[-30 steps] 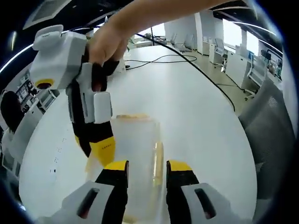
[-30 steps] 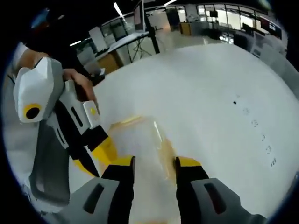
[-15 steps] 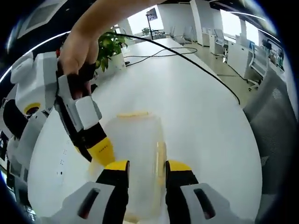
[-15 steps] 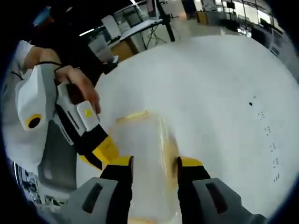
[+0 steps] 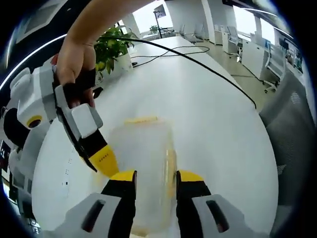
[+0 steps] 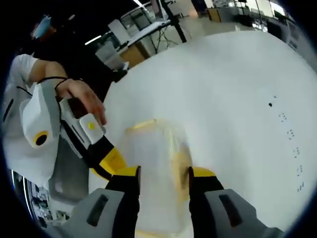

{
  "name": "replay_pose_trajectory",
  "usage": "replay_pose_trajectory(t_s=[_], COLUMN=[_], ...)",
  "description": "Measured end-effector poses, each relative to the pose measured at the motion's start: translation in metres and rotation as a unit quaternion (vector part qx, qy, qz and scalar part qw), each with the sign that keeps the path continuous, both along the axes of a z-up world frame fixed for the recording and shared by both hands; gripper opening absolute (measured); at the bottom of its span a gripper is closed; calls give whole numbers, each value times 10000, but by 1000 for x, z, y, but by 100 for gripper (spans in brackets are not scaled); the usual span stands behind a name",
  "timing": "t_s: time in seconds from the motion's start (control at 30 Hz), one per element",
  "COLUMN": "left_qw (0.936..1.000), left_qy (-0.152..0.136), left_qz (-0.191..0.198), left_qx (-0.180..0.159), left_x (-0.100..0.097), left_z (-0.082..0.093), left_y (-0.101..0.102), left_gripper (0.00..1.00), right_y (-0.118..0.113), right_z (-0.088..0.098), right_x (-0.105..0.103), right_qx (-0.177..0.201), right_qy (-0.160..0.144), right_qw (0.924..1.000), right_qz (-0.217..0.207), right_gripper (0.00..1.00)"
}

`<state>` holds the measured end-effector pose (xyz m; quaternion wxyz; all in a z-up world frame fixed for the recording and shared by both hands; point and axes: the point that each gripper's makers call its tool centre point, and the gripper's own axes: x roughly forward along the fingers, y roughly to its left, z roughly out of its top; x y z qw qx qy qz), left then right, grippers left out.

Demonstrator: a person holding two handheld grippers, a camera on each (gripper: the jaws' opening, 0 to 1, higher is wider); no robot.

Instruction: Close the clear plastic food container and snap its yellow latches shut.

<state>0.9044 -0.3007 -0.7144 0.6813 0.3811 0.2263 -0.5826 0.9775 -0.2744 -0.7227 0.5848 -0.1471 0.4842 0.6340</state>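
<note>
The clear plastic container point(image 5: 141, 144) lies on the white table point(image 5: 218, 124), with one yellow latch point(image 5: 141, 120) at its far end and another point(image 5: 170, 166) along its right side. My left gripper point(image 5: 154, 177) is open, its jaws standing over the container's near end. The right gripper point(image 5: 105, 161), held by a hand, reaches in from the left, its yellow tip touching the container's left side. In the right gripper view the container point(image 6: 153, 148) sits between the jaws of my open right gripper point(image 6: 162, 173), and the left gripper point(image 6: 111, 161) touches its left edge.
A black cable point(image 5: 198, 64) runs across the table, past a potted plant point(image 5: 111, 49). A grey chair point(image 5: 292, 114) stands at the table's right edge. Small black marks point(image 6: 290, 144) dot the table. A person's white sleeve point(image 6: 20, 109) is at the left.
Both cameras have shifted slightly. In the left gripper view the right gripper has dropped lower and leaned in along the container's left side. The container has stayed put.
</note>
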Motion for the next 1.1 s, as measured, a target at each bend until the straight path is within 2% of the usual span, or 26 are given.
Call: replay_pose_trajectory(t_s=[0.07,0.13,0.2,0.3,0.6,1.1], left_qw=[9999,9999,10000,9999,9999,9999], left_qy=[93,133,59,-84,-108,-143], left_qz=[25,25,-12,-48,-51,76], left_qx=[-43,-59,-75,-40,-72,-22], left_x=[-2,-3,-3,0,0,3], left_z=[0,-1,0,-1,-2,-2], left_y=[-1,-1,-2,0,0,-1], left_gripper=[30,34,31,27,27,26], right_y=[1,-3,-2,-1,-1,-4], right_z=[0,-9,-6,-4,-4,-6], right_x=[0,-4,-6,-8,-15,-13], right_qx=[9,-181,-185,-169,-187,-214], right_qy=[7,83,184,102,90,192], right_qw=[10000,9997,9997,9997,9997,9995], right_qz=[6,107,34,130,158,108], right_gripper=[37,42,42,41,41,38])
